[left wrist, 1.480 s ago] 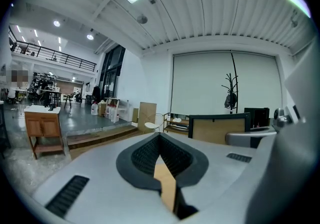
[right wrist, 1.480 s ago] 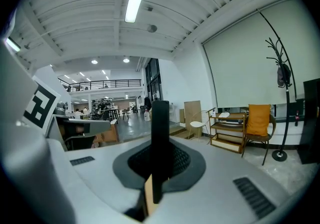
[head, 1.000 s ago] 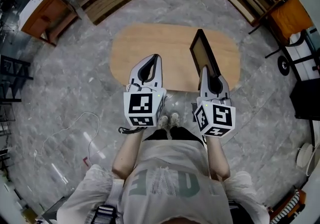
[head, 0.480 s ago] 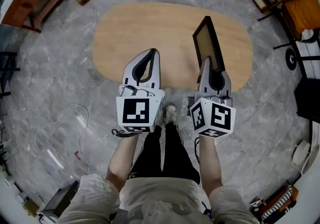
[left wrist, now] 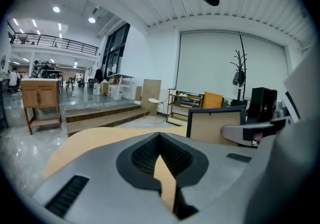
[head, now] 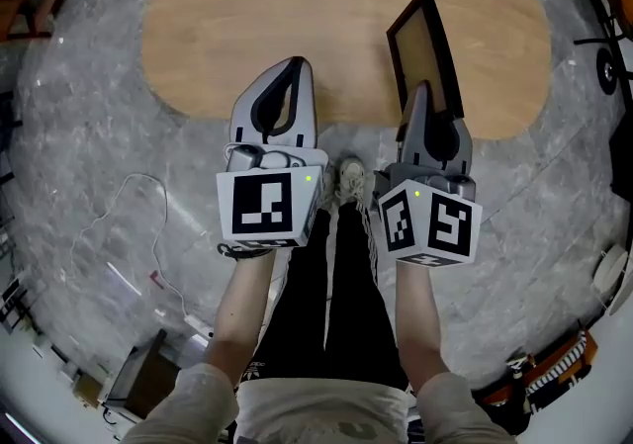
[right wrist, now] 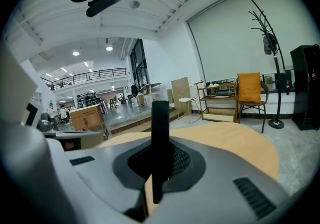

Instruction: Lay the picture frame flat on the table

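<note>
The left gripper (head: 298, 64) hangs over the near edge of the tabletop (head: 227, 17). Its jaws are pressed together with nothing between them; in the left gripper view only a sliver of the tan tabletop (left wrist: 95, 138) shows through the slit behind the tips. To its right, the right gripper (head: 421, 88) has its jaws pinching the near end of the picture frame (head: 427, 44). In the right gripper view the frame's black edge (right wrist: 160, 133) stands upright between the jaws.

The picture frame is still on edge above the right part of the tabletop, its tan face turned toward the left gripper, as the left gripper view shows (left wrist: 215, 125). Whether its lower edge touches the wood cannot be told.

Compared with a second ago, the tabletop fills much more of the head view and both grippers have come down side by side toward its near edge. The frame has stayed upright in the same grip, and the person's legs (head: 326, 284) now show more fully below the grippers.
</note>
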The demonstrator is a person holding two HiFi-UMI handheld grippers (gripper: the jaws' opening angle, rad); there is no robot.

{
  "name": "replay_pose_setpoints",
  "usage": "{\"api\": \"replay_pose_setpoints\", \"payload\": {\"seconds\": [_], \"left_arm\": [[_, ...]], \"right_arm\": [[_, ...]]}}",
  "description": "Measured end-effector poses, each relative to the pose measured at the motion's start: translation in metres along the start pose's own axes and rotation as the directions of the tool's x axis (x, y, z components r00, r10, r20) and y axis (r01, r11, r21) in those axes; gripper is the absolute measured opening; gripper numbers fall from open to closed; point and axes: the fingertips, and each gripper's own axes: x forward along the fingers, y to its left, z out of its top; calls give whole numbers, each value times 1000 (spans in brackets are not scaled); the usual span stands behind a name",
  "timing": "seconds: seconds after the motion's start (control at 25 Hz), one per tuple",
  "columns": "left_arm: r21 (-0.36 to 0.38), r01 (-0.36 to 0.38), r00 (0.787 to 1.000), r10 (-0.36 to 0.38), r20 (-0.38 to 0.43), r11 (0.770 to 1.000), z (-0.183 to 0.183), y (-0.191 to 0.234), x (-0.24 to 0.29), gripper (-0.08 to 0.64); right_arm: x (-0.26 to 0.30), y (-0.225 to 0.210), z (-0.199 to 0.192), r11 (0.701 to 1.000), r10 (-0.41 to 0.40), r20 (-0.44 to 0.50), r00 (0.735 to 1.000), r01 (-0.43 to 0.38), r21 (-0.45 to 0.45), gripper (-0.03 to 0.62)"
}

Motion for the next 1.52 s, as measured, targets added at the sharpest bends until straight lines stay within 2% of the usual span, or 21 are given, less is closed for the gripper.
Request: {"api": "replay_pose_setpoints", "payload": {"seconds": [0.32, 0.68, 0.8, 0.88, 0.96, 1.04, 1.12, 1.2, 1.32, 1.44, 1.52], "left_arm": [[-6, 19, 999, -19, -30, 1000, -36, -4, 8, 8], [-1, 33, 997, -33, -70, 999, -46, -2, 19, 8], [-3, 26, 997, -26, -71, 1000, -44, 3, 22, 8], [-6, 20, 997, -20, -74, 1000, -43, 7, 23, 8], [-11, 11, 997, -12, -77, 1000, -43, 12, 22, 8], [-15, 1, 997, -2, -82, 1000, -44, 18, 21, 8], [-15, -9, 996, 8, -88, 1000, -46, 23, 20, 8], [-13, -21, 995, 20, -93, 1000, -48, 29, 18, 8], [-21, -45, 994, 43, -102, 999, -53, 44, 17, 8], [-31, -65, 992, 61, -113, 997, -62, 59, 17, 8], [-34, -75, 990, 70, -119, 997, -64, 62, 13, 8]], "right_arm": [[-9, -3, -60, 1000, -15, -93, 996, 16, 3, 17], [2, 0, -70, 1000, -16, -125, 992, 16, -5, 17], [14, 1, -67, 998, -25, -134, 991, 16, -69, 17], [25, 1, -65, 986, -42, -147, 988, 17, -165, 17], [39, 3, -64, 956, -60, -165, 984, 9, -294, 17], [54, 6, -66, 903, -75, -183, 980, -11, -429, 17], [68, 8, -68, 817, -93, -195, 976, -37, -576, 17], [81, 9, -69, 690, -112, -201, 973, -69, -721, 17], [105, 14, -79, 473, -135, -207, 969, -120, -873, 17], [128, 18, -96, 268, -170, -211, 963, -161, -950, 17], [134, 18, -104, 163, -186, -204, 961, -175, -971, 17]]}}
